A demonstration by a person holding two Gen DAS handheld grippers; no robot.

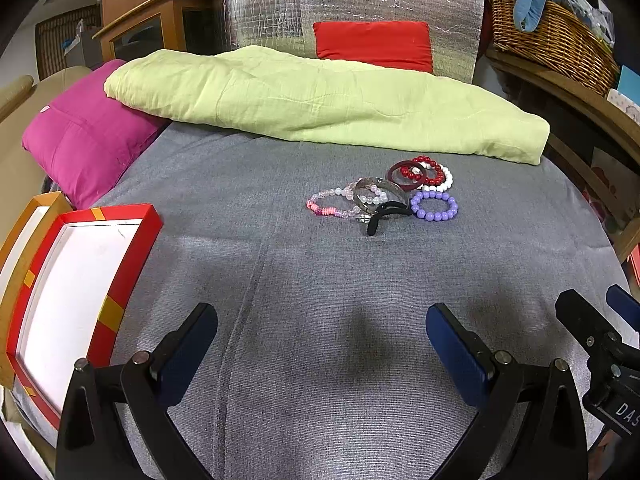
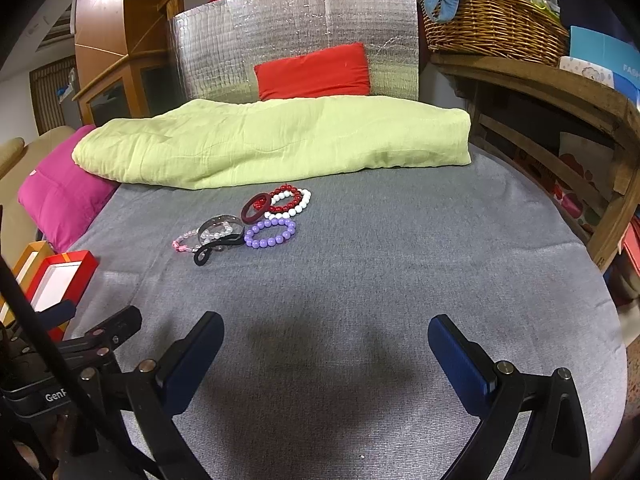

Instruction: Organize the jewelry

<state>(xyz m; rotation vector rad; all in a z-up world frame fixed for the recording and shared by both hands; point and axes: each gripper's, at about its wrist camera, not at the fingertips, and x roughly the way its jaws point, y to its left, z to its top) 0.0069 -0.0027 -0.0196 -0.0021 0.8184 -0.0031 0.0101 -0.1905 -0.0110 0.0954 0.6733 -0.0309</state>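
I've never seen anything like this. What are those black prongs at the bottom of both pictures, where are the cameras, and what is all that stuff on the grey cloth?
There is no robot here: a person holds a two-fingered grabbing tool in each hand, and each tool has a wide-angle camera looking along its fingers. One picture comes from the left gripper, the other from the right gripper. Both are open and hold nothing.

On the grey cover lies a small pile of bracelets: a purple bead bracelet, a pink one, red bead and white bead ones, a dark red bangle, a clear bangle and a black band. At the left sits an open red box, empty in what shows. Behind lies a folded green blanket.
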